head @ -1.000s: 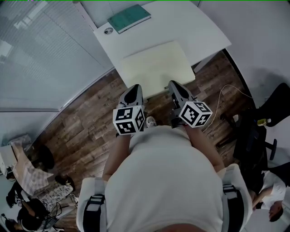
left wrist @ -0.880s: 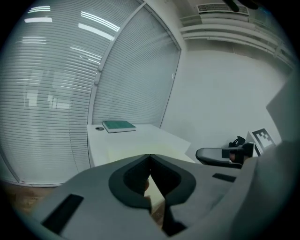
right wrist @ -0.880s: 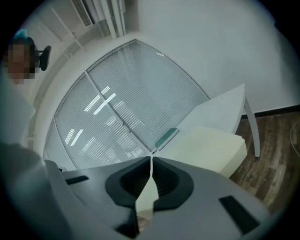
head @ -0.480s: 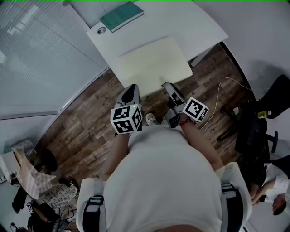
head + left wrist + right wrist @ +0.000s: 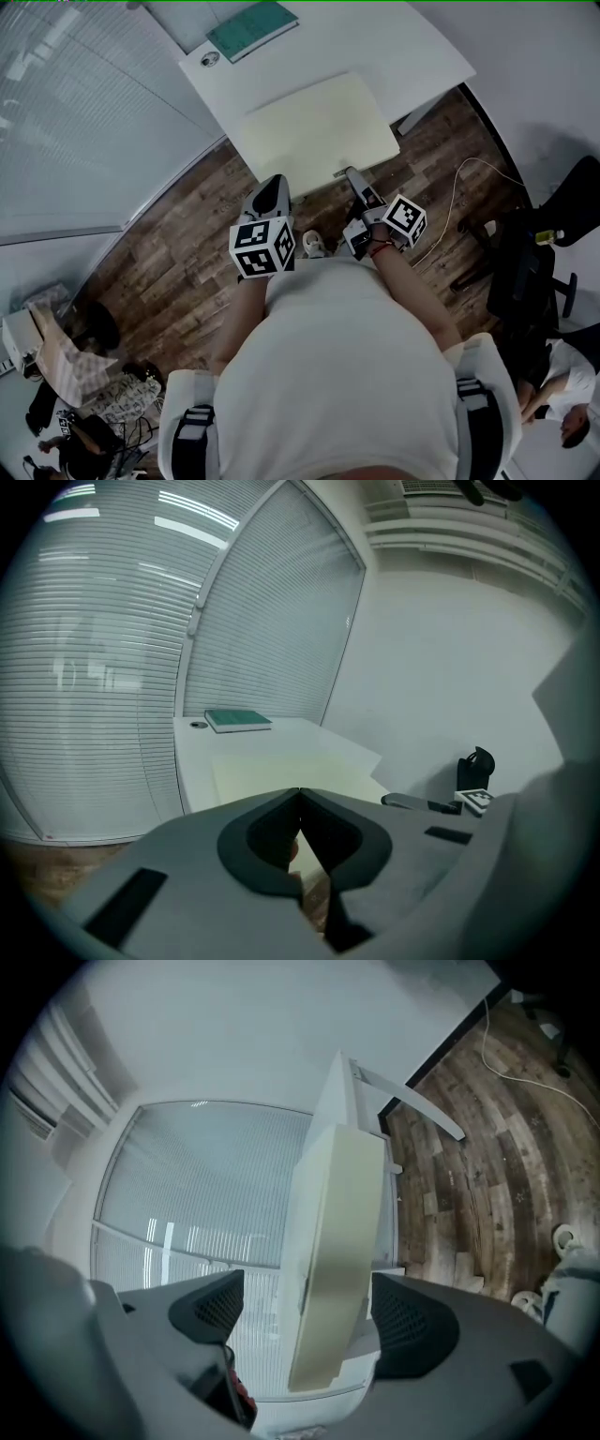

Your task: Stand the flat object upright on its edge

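Note:
A wide cream flat mat [image 5: 319, 131] lies flat on the white table [image 5: 403, 47], and a green book [image 5: 251, 30] lies flat at the table's far corner. My left gripper [image 5: 273, 187] hangs off the table's near edge, jaws shut together on nothing [image 5: 300, 797]; the book [image 5: 237, 720] and mat [image 5: 281, 769] lie beyond it. My right gripper [image 5: 355, 176] is rolled on its side near the mat's near right corner. Its jaws have just been opening and stand open [image 5: 314, 1312]. The mat's edge [image 5: 342, 1213] shows between them, touching neither pad.
A round cable port [image 5: 208, 60] sits beside the book. Blinds and a glass wall [image 5: 84, 112] run along the left. On the wooden floor to the right are a white cable [image 5: 469, 183] and a black chair [image 5: 553, 244]. Another person [image 5: 562, 394] sits at the lower right.
The right gripper has sunk, rolled onto its side and opened its jaws. The left gripper has stayed where it was, shut.

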The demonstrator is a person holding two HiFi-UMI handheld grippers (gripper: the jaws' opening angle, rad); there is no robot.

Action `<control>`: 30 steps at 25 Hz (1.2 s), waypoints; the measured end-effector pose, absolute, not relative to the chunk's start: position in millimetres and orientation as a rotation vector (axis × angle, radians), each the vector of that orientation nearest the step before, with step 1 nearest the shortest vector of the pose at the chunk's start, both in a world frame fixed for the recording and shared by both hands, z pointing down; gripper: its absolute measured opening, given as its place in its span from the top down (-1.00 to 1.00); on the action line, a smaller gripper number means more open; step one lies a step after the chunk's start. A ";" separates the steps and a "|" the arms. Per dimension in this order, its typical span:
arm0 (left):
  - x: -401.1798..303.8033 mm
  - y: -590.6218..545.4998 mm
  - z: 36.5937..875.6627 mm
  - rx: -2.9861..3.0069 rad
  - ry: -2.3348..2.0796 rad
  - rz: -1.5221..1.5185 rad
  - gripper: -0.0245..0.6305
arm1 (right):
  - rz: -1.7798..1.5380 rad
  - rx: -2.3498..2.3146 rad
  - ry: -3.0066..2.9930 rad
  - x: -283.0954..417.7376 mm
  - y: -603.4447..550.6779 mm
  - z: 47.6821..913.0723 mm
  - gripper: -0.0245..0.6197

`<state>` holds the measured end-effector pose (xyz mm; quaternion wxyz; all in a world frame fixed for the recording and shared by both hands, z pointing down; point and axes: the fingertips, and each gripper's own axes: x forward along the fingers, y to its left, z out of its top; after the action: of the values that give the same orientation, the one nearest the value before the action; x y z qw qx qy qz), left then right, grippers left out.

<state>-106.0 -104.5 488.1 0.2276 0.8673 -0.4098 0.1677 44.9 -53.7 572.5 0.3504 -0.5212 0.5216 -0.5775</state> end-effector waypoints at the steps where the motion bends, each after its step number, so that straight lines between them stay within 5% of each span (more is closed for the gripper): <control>1: -107.4 -104.3 488.1 2.388 -1.132 0.463 0.86 | -1.508 -1.343 1.324 45.1 -54.5 577.7 -0.34; 30: -144.9 -113.8 497.5 2.319 -1.242 0.510 0.86 | -1.527 -1.238 1.172 37.7 -133.0 625.1 -0.50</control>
<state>-144.9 -113.8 497.5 0.2288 0.8425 -0.4511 0.1853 37.7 -133.0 625.1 0.4136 -0.4926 0.4662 -0.6074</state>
